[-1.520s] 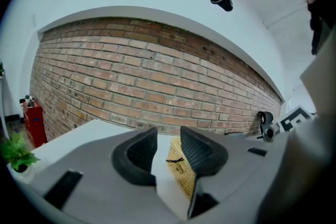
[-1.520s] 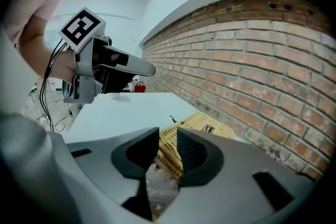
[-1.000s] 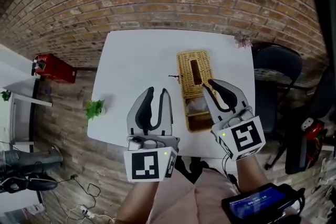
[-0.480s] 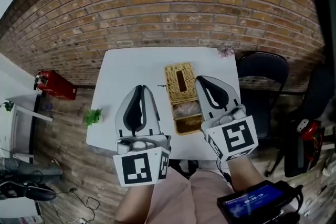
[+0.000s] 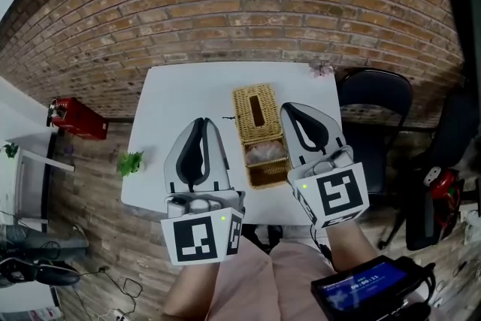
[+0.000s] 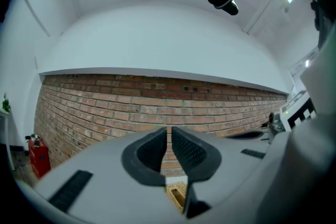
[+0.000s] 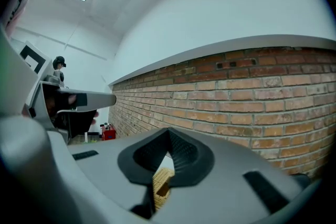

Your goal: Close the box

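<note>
The wicker box (image 5: 259, 133) is shown on the white desk (image 5: 173, 94), its open end near the front edge. The left gripper (image 5: 201, 122), just closed to a thin slit on nothing, is held left of the box over bare desk. The right gripper (image 5: 288, 110), shut and empty, is held above the box's right edge.

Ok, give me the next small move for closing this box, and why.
Probably open the right gripper and lower it toward the slotted lid: the wicker box lies open with its contents showing, and both the right and the left gripper hover shut and empty.
</note>
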Demonstrator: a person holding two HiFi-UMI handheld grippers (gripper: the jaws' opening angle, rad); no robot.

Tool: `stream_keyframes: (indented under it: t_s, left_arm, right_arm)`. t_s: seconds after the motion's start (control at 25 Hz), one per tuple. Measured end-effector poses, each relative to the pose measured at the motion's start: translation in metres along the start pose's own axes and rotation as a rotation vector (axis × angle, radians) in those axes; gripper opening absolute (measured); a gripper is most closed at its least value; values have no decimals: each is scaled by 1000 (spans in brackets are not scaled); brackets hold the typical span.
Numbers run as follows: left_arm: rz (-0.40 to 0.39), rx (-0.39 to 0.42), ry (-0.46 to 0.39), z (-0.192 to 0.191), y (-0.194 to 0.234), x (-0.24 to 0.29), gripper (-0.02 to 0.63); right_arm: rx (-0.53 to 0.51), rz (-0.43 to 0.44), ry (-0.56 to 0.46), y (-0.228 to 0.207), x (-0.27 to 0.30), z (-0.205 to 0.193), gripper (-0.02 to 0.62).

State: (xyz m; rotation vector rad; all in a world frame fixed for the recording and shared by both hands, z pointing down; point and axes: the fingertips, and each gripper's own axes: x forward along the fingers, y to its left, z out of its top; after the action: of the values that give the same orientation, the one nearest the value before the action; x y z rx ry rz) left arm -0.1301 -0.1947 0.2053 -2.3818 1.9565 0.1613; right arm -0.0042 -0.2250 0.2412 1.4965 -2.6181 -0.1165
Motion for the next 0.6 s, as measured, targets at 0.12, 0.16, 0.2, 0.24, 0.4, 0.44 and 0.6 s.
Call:
stream_keyframes:
  t_s: [0.12,0.16,0.2,0.24,0.4,0.44,0.6]
  left_arm:
    - [1,-2,2,-1,2,1,35]
    - [2,-2,2,-1,2,1,34]
    - [3,-3,1,-1,3,1,35]
    - [4,-3,1,-1,4,2,35]
    - [7,-6,6,-3,9,2,35]
    - [8,-8,8,-3,10,2,35]
    - [10,-12,16,-7,15,2,35]
  right_arm:
    - [-1,4,0,2,2,0,-2]
    - [-2,7,2,4,3,0,-2]
    - [-3,10,4,5,4,-1,-2]
    - [-3,12,7,6,5,-2,-2]
    - [-3,15,16,10,9,-4,-2]
    - [-3,15,17,10,10,-4,-2]
    - [-1,17,25,14,14,-7,-2]
